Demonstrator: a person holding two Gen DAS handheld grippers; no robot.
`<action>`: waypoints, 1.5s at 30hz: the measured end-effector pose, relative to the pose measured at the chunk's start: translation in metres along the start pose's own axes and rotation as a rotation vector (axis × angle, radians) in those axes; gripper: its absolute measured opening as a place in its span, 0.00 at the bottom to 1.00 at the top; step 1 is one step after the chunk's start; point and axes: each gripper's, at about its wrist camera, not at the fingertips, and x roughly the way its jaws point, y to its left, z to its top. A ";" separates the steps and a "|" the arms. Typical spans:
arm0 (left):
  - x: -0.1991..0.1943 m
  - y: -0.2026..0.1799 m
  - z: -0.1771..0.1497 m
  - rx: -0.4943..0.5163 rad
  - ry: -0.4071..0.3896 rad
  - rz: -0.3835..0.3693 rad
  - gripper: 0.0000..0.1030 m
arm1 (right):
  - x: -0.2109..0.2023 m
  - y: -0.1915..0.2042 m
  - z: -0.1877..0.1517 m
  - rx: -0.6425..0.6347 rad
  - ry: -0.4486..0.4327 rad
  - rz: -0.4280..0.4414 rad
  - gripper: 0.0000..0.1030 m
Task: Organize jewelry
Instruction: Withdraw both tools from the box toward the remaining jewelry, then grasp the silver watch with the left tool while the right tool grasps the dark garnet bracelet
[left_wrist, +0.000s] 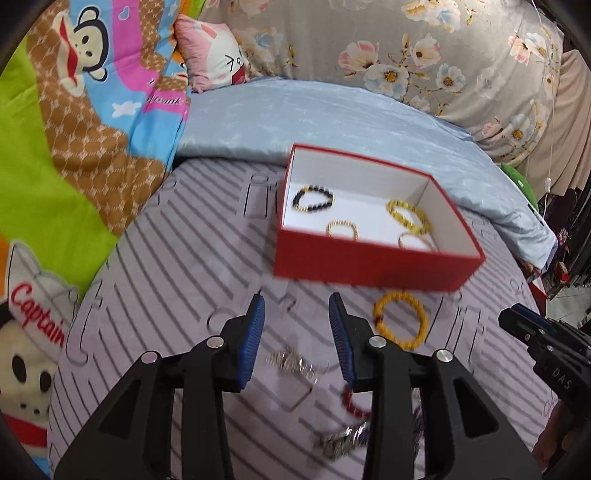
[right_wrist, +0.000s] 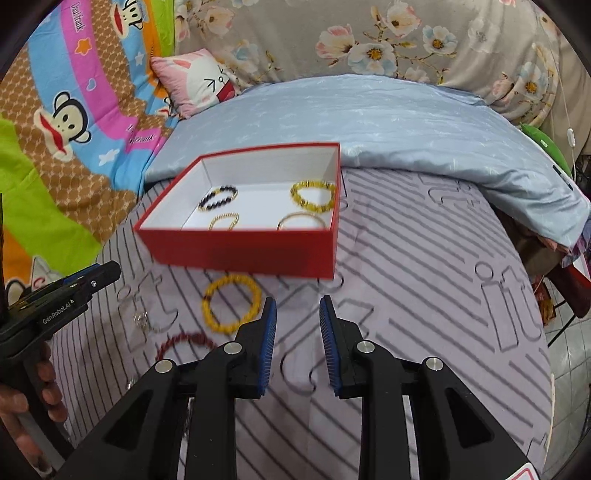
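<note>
A red box with a white inside stands on the striped mat and holds several bead bracelets, among them a black one and a yellow one. In front of the box lie a yellow bracelet, a dark red bracelet and silver pieces. My left gripper is open and empty above the silver piece. My right gripper is open and empty, right of the yellow bracelet.
The grey striped foam mat lies on a bed. A light blue quilt is behind the box, and a cartoon blanket and a pink pillow are to the left.
</note>
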 end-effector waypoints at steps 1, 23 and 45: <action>-0.002 0.001 -0.008 0.001 0.012 -0.003 0.33 | -0.002 0.000 -0.005 0.003 0.008 0.005 0.24; -0.009 -0.015 -0.077 -0.017 0.127 -0.088 0.41 | -0.012 0.033 -0.079 -0.021 0.127 0.083 0.24; 0.002 -0.026 -0.083 -0.010 0.130 -0.141 0.28 | -0.009 0.039 -0.085 -0.030 0.148 0.111 0.24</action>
